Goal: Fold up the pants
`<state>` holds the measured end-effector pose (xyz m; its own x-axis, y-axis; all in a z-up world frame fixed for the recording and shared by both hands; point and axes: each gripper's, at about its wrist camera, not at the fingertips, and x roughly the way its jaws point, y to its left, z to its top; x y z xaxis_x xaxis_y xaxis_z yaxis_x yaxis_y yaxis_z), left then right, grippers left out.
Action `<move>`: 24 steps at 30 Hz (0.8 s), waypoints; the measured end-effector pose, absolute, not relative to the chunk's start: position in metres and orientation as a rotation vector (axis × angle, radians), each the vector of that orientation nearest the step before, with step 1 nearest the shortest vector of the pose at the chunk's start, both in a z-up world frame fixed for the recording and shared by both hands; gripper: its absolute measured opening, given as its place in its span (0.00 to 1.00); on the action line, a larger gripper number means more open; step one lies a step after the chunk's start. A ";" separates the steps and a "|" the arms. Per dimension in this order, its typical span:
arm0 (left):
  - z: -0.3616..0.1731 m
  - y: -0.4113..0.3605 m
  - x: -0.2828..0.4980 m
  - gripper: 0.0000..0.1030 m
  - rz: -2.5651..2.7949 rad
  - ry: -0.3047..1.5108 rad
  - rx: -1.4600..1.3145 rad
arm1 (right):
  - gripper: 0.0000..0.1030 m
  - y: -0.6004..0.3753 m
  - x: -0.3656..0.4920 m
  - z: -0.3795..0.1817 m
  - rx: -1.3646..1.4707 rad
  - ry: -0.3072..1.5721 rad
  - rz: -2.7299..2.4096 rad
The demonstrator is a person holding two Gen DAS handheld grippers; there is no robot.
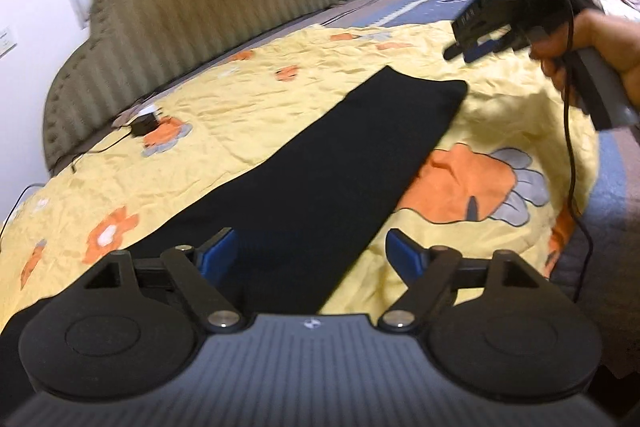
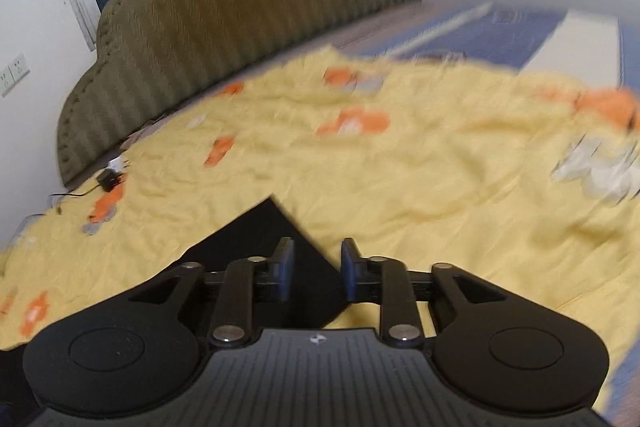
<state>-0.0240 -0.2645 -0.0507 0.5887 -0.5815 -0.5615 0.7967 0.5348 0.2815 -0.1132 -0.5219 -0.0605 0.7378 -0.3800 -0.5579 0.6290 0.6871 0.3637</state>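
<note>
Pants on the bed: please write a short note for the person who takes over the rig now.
Left gripper: open, empty, low over the near end of the black pants.
Right gripper: open, empty, above the far corner of the pants.
Pants lie as a long flat strip on the yellow bedspread.
Done: strip laid flat, apparently legs together.
Left: fold the strip end to end.

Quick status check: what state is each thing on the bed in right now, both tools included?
Pants: lying flat in a long narrow strip on the sheet, not gripped.
Left tool: open, empty, above the near end of the pants.
Right tool: partly open, empty, near the far end.
Sheet: spread out, wrinkled.
Adapter: lying on the sheet, cable attached.
</note>
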 end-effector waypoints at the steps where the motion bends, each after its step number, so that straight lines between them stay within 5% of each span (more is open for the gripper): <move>1: -0.050 -0.262 -0.023 0.78 -0.847 0.441 0.542 | 0.25 -0.526 -0.109 -0.068 0.580 0.488 -0.598; 8: -0.044 -0.234 -0.009 0.78 -0.738 0.474 0.481 | 0.27 -0.507 -0.118 -0.073 0.599 0.461 -0.624; 24: -0.005 0.034 0.050 0.88 0.024 0.519 0.289 | 0.27 -0.121 -0.032 -0.033 -0.106 0.495 0.438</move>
